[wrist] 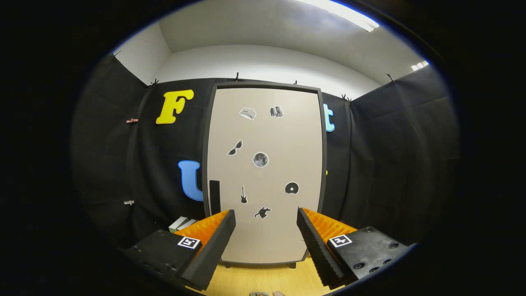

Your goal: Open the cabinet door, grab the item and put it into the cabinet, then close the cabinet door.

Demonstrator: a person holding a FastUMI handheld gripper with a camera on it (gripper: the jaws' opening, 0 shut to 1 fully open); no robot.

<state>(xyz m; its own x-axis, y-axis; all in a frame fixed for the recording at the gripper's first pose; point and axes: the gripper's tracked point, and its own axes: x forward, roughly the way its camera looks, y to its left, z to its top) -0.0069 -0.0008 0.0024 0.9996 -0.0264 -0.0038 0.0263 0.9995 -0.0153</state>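
Note:
A tall cabinet (265, 172) with a beige door in a dark frame stands straight ahead, its door closed and dotted with several small stickers. A dark vertical handle (214, 196) sits low on the door's left edge, just above my left fingertip. My gripper (266, 220) is open, fingers spread wide with nothing between them, a short way in front of the door's lower part. A small stack of what look like books (182, 223) lies on the table left of the cabinet, partly hidden behind my left finger.
The cabinet stands on a light wooden table (263, 279). Black cloth walls close in the booth on the left, behind and on the right. Something small (267, 293) shows at the table's near edge, too cut off to identify.

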